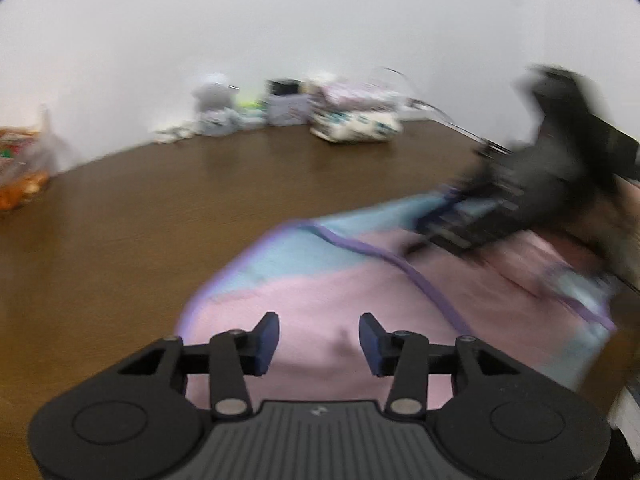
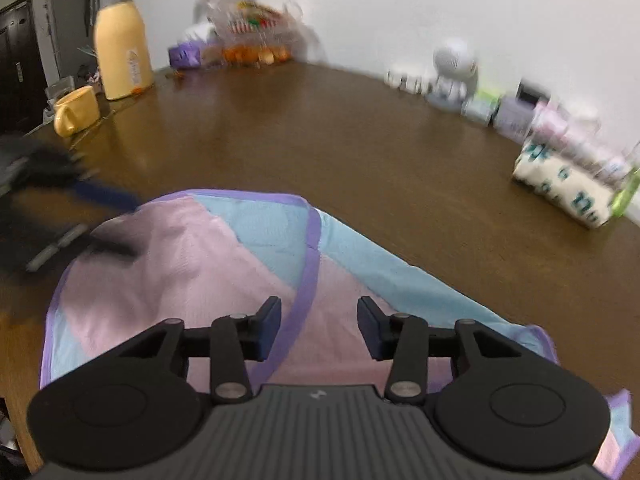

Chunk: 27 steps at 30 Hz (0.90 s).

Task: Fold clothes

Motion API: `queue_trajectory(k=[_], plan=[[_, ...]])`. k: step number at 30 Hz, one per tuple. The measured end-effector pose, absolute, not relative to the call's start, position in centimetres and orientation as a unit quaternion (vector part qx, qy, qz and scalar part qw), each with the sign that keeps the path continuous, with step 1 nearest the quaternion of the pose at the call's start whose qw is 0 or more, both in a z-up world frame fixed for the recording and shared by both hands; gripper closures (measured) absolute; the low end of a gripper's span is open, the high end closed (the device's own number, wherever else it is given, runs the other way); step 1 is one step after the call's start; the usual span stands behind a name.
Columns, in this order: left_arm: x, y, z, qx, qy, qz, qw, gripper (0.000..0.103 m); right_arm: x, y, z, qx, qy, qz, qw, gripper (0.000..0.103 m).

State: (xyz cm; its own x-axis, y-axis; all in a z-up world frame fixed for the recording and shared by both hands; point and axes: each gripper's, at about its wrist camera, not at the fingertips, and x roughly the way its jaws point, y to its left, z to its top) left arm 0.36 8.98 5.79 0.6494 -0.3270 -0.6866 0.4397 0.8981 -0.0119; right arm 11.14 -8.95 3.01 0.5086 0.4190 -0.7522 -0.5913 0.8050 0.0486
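A pink and light-blue garment [image 1: 320,292] with purple trim lies partly folded on the brown table [image 1: 160,200]. My left gripper [image 1: 319,342] is open and empty just above its pink part. My right gripper [image 2: 319,330] is open and empty above the same garment [image 2: 192,264], near a purple trim band. The right gripper also shows in the left wrist view [image 1: 460,236], blurred, over the garment's far right side. The left gripper shows in the right wrist view [image 2: 96,220], blurred, at the garment's left edge.
Along the wall stand a white toy robot [image 2: 454,72], small boxes [image 2: 512,114], a patterned tissue pack [image 2: 568,192] and a clear bag of snacks [image 2: 252,28]. A yellow flask [image 2: 122,44] and yellow mug [image 2: 76,110] stand at the table's left end.
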Motion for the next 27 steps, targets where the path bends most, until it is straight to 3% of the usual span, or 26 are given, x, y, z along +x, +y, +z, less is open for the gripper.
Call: queue_trajectory(k=[2, 7, 9, 11, 15, 19, 22, 27], plan=[[-0.8, 8.9, 5.1, 0.088, 0.373, -0.224, 0.896, 0.060, 12.3, -8.6, 2.4, -0.098, 0.415, 0.295, 0.855, 0.080], [-1.1, 10.5, 3.4, 0.087, 0.403, -0.158, 0.897, 0.060, 11.7, -8.9, 2.2, -0.096, 0.411, 0.287, 0.860, 0.078], [-2.0, 11.2, 4.1, 0.059, 0.391, -0.167, 0.903, 0.060, 9.8, -10.3, 3.7, -0.093, 0.386, 0.296, 0.869, 0.073], [-3.3, 11.6, 5.0, 0.028, 0.367, -0.205, 0.907, 0.060, 7.0, -12.2, 5.1, -0.099, 0.351, 0.314, 0.877, 0.057], [-5.5, 10.1, 4.4, -0.013, 0.342, -0.321, 0.883, 0.058, -1.2, -16.0, 4.8, -0.133, 0.303, 0.375, 0.866, 0.049], [-6.8, 7.9, 3.0, 0.003, 0.350, -0.369, 0.861, 0.060, -6.5, -18.8, 3.7, -0.122, 0.306, 0.357, 0.874, 0.053], [-7.1, 7.2, 2.3, 0.045, 0.353, -0.365, 0.860, 0.075, -7.9, -20.7, 2.9, -0.081, 0.321, 0.334, 0.882, 0.065], [-7.3, 8.2, 2.3, 0.065, 0.354, -0.340, 0.869, 0.079, -9.2, -21.9, 0.6, -0.098, 0.341, 0.273, 0.894, 0.065]])
